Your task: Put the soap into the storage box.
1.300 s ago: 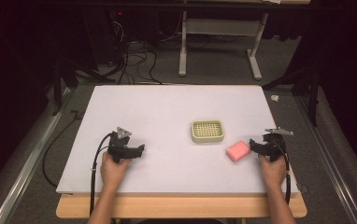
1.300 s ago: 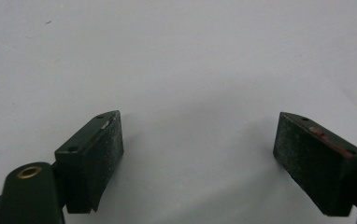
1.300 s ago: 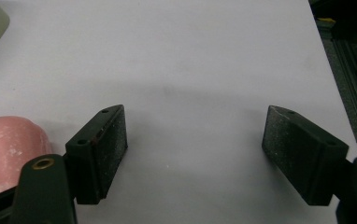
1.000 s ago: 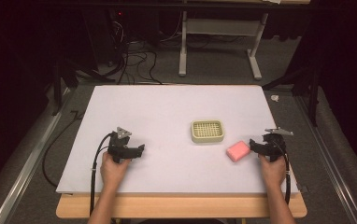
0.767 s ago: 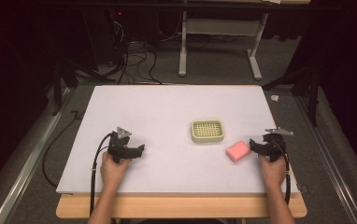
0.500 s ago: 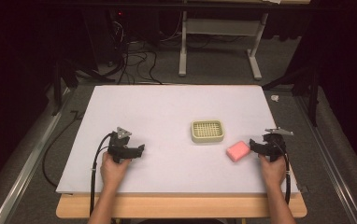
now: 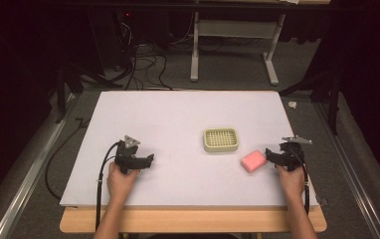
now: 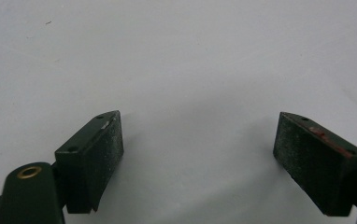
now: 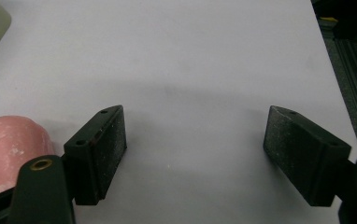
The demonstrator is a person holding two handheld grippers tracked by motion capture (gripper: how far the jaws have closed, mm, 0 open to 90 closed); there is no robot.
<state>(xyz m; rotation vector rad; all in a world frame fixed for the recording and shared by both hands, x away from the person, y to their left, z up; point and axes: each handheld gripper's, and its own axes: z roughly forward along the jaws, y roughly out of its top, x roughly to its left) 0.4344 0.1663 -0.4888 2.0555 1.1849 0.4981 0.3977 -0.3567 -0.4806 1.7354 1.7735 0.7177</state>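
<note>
Currently, the right gripper (image 7: pixel 272 155) rests low on the table (image 7: pixel 178 119) with its jaws spread wide and nothing between them. A pink soap bar (image 7: pixel 253 161) lies just beside its left jaw, outside the gap; in the right gripper view the soap bar (image 9: pixel 6 149) sits against the outer side of that jaw, though contact cannot be confirmed. A cream slatted soap dish (image 7: pixel 221 139) stands beyond the soap, near it but apart, up and to the left of the right gripper. Nothing lies between soap and dish.

The left gripper (image 7: pixel 148 160) rests well apart from both items, jaws likewise spread, with bare table between them.

The table surface is plain white with a wooden front edge. Behind it, a dark room holds floor cables (image 7: pixel 138 64) and a white metal stand (image 7: pixel 233 40).
</note>
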